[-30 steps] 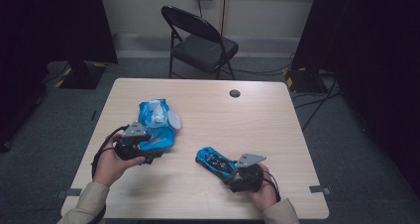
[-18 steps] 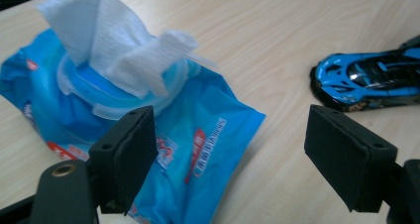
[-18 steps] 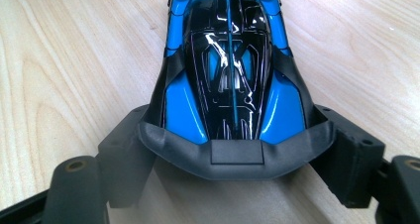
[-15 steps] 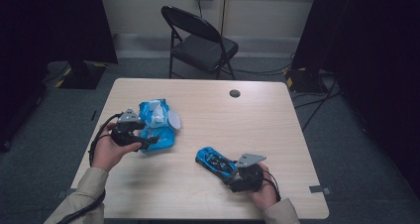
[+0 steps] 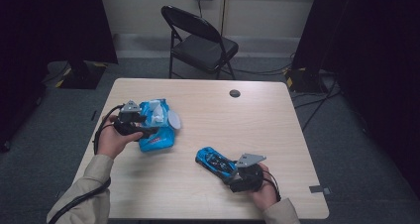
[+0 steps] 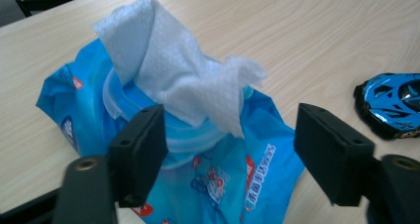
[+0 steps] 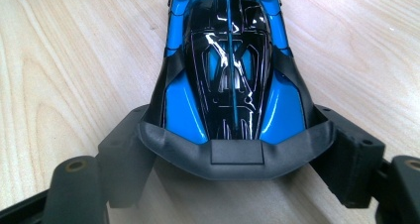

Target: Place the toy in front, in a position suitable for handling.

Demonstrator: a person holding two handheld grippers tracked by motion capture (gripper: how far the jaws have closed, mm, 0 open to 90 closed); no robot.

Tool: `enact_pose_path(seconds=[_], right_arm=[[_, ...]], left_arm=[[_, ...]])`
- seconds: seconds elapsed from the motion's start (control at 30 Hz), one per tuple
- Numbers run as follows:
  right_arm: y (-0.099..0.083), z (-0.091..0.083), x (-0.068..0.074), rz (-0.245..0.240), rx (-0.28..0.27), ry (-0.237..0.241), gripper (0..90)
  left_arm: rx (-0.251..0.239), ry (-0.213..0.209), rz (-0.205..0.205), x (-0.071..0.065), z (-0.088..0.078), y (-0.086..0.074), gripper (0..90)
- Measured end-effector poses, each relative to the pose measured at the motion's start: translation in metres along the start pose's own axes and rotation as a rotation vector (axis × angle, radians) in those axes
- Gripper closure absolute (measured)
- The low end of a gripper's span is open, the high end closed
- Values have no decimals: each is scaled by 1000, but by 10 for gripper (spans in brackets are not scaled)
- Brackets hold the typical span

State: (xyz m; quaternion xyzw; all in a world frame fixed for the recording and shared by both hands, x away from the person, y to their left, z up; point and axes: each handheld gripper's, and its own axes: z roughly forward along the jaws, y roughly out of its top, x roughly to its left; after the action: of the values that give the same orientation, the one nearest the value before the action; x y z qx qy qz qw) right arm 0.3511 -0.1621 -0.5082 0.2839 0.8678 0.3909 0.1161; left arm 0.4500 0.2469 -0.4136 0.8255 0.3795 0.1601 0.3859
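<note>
Pale wood-grain laminate table [image 5: 277, 120] with rounded corners, seen from above. The left gripper [image 5: 148, 133], matte black with a grey three-cornered plate on top, lay level at the near-left part of the table, pointing toward the wet-wipe pack [image 5: 157, 125]. In the left gripper view its two blocky, square-faced jaws stood apart on either side of the pack's raised lid end; they had just been closing, the pack lay between them, and neither pad pressed on the pack.

The wet-wipe pack [image 6: 213, 174] was a soft, crinkled pouch of glossy blue film with white and red print and a rounded pale-blue plastic lid. A white, fibrous wipe [image 6: 183, 70] stood out of the opening in a crumpled, folded peak.

The right gripper [image 5: 232, 175] rested at the near-right part of the table and held the toy car [image 5: 214, 161] by its tail. In the right gripper view the toy car [image 7: 228, 70] showed a hard, glossy blue shell, a black lined canopy and a matte dark-grey rear bumper, the jaws clamped against its two flanks. A black folding chair [image 5: 200, 40] stood beyond the table.
</note>
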Motion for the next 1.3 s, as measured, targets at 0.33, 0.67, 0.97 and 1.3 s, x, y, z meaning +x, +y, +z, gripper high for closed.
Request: enact_pose_path(seconds=[0.33,0.67,0.97,1.3], right_arm=[[0,0,0,0,0,0,241],[0,0,0,-1,-1,0,241],[0,0,0,1,-2,-1,241],[0,0,0,0,-1,-1,241]], left_arm=[[3,-3,-15,4,9,7,617],[80,-34,-135,1,9,15,900],[38,-34,-162,-1,-17,35,900],[-6,-20,-169,-5,-50,61,900]])
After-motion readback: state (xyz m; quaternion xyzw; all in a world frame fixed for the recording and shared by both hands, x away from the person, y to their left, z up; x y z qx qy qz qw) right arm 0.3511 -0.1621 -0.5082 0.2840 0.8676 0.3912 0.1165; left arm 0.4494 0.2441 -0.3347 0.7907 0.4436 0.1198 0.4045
